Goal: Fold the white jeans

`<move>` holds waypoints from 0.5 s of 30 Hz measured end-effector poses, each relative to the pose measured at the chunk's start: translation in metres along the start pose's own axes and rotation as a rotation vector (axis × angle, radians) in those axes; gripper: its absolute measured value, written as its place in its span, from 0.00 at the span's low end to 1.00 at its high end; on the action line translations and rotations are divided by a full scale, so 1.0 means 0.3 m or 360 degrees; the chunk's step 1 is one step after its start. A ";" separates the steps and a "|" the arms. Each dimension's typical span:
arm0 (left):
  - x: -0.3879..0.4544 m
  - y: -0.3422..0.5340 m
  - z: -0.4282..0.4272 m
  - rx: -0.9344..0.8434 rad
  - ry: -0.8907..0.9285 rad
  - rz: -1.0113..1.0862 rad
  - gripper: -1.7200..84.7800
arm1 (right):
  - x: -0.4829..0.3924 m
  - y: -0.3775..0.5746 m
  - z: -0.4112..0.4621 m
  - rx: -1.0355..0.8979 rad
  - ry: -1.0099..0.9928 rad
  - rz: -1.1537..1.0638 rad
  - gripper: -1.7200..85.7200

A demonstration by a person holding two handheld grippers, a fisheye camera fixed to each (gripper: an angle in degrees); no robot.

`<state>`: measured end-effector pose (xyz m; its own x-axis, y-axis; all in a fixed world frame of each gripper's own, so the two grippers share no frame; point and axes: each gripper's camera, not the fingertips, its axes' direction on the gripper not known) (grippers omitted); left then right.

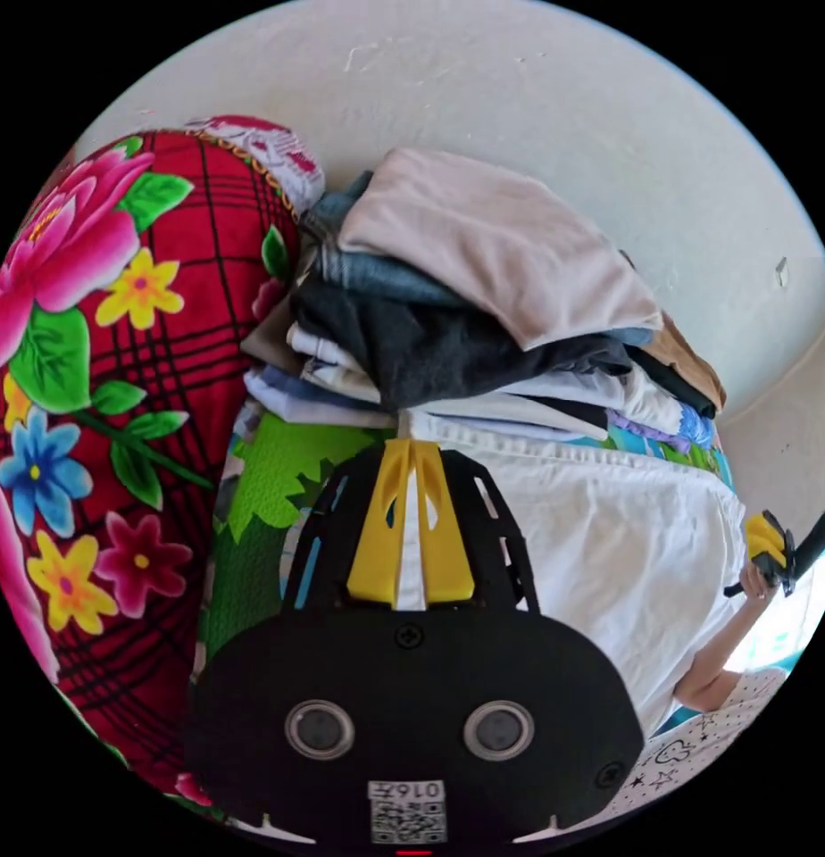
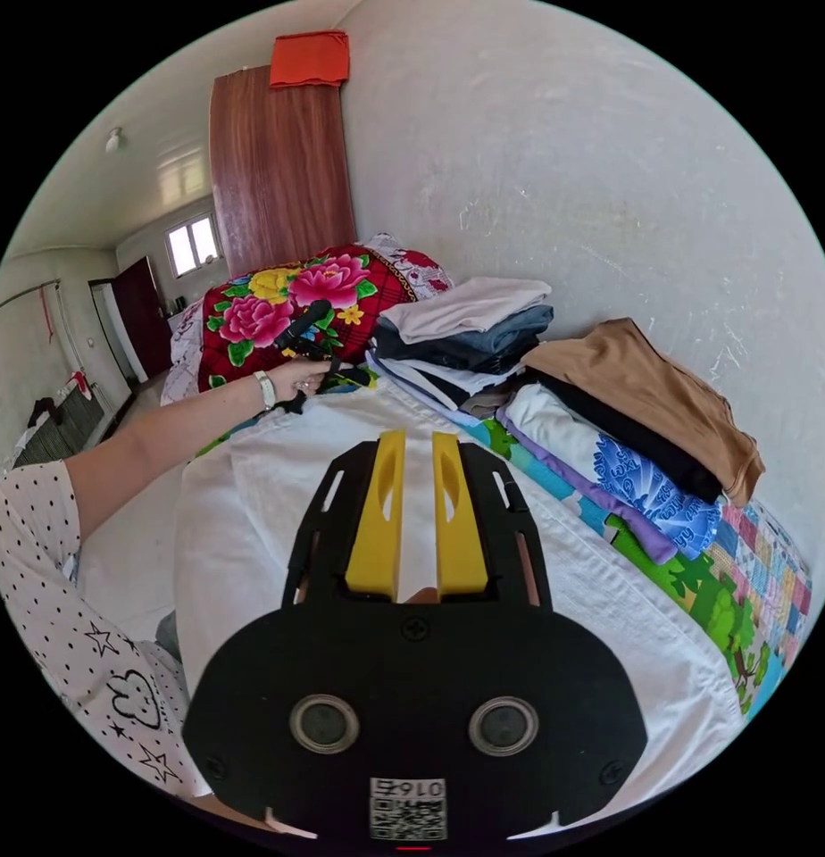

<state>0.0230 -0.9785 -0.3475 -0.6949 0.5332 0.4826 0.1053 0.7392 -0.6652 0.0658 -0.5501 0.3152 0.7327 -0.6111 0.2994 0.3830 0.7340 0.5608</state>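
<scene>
- My left hand-held gripper [image 1: 411, 473] sits at the waistband end of the white jeans [image 1: 609, 544]; its yellow jaws are narrow, with a strip of white cloth between them, so I take it as clamped on the jeans.
- My right hand-held gripper [image 2: 417, 464] hangs over the jeans [image 2: 252, 509] with its jaws a small gap apart; I cannot tell whether they pinch any cloth.
- The jeans lie spread flat on a bed, over a bright patterned sheet [image 2: 698, 607].
- Just beyond the waistband is a stack of folded clothes [image 1: 466, 295] against the wall [image 1: 609, 116]; a second stack [image 2: 636, 420], topped by a tan piece, lies beside the jeans.
- A red floral blanket [image 1: 91, 375] is next to the first stack.
- In the right gripper view, a hand [image 2: 296, 379] holds the left tool at the far end.
</scene>
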 end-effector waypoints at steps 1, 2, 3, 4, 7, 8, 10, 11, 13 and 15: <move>0.012 -0.009 -0.015 0.0015 0.0006 0.0033 0.01 | -0.010 -0.027 0.016 -0.0014 0.0000 0.0001 0.05; 0.033 -0.032 -0.040 0.0028 0.0018 0.0074 0.01 | -0.021 -0.054 0.036 -0.0035 0.0012 0.0003 0.05; 0.053 -0.057 -0.060 0.0030 0.0026 0.0095 0.01 | -0.028 -0.068 0.047 -0.0051 0.0022 0.0003 0.06; 0.063 -0.070 -0.070 0.0035 0.0018 0.0098 0.01 | -0.044 -0.096 0.074 -0.0095 0.0051 -0.0008 0.06; 0.114 -0.122 -0.110 0.0096 -0.0055 0.0105 0.01 | -0.106 -0.162 0.158 -0.0242 0.0106 -0.0102 0.07; 0.127 -0.138 -0.110 0.0103 -0.0079 0.0097 0.01 | -0.137 -0.186 0.197 -0.0317 0.0090 -0.0161 0.08; 0.135 -0.155 -0.093 0.0093 -0.0096 0.0082 0.01 | -0.199 -0.215 0.253 -0.0434 -0.0008 -0.0309 0.11; 0.132 -0.160 -0.085 0.0109 -0.0081 0.0062 0.01 | -0.255 -0.225 0.283 -0.0515 -0.0118 -0.0462 0.13; 0.119 -0.165 -0.082 0.0136 -0.0037 0.0025 0.01 | -0.343 -0.242 0.293 -0.0591 -0.0272 -0.0681 0.15; 0.109 -0.172 -0.088 0.0153 0.0005 0.0020 0.01 | -0.426 -0.259 0.274 -0.0573 -0.0306 -0.0839 0.15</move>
<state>0.0135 -0.9883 -0.2823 -0.6916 0.5438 0.4753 0.0452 0.6894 -0.7229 -0.1039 -0.5534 0.2967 0.2954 -0.9327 0.2070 0.8508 0.3554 0.3872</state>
